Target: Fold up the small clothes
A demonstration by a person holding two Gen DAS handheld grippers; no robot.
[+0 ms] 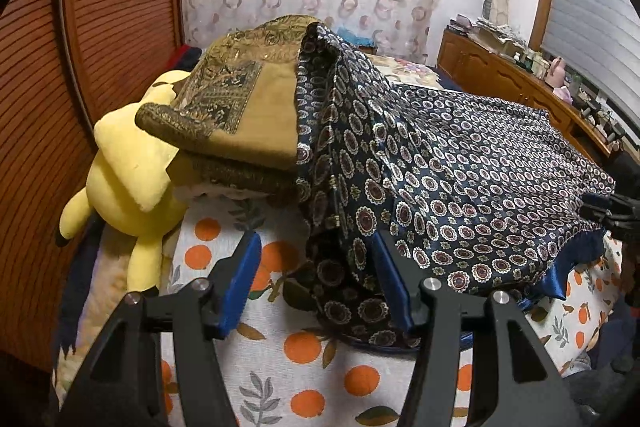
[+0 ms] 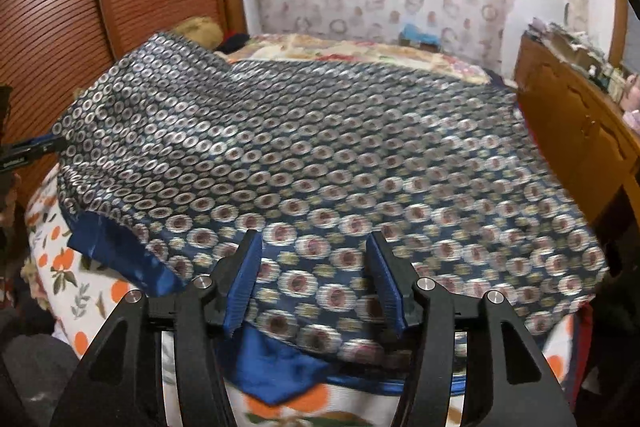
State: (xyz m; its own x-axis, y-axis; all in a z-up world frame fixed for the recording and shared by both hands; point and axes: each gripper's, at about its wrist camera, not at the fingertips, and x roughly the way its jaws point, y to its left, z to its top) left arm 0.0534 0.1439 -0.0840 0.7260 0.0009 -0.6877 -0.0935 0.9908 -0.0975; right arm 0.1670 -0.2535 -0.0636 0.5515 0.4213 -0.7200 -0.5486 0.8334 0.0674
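Note:
A navy silky cloth (image 1: 460,167) with a ring and flower print lies spread over the bed, its far left part draped up against a stack of cushions. In the right wrist view the same cloth (image 2: 300,147) is blurred, and its plain blue underside (image 2: 272,367) shows at the near hem. My left gripper (image 1: 316,239) is open over the cloth's near left corner, its right finger (image 1: 390,279) at the cloth's edge. Over the near hem my right gripper (image 2: 313,237) stands open too, pads clear of the fabric. Each gripper also shows at the edge of the other's view.
The bed has a white sheet (image 1: 320,367) printed with oranges. A yellow plush toy (image 1: 128,179) and brown patterned cushions (image 1: 248,107) sit at the left by a wooden louvred door (image 1: 100,27). A wooden cabinet (image 2: 568,119) with clutter lines the right side.

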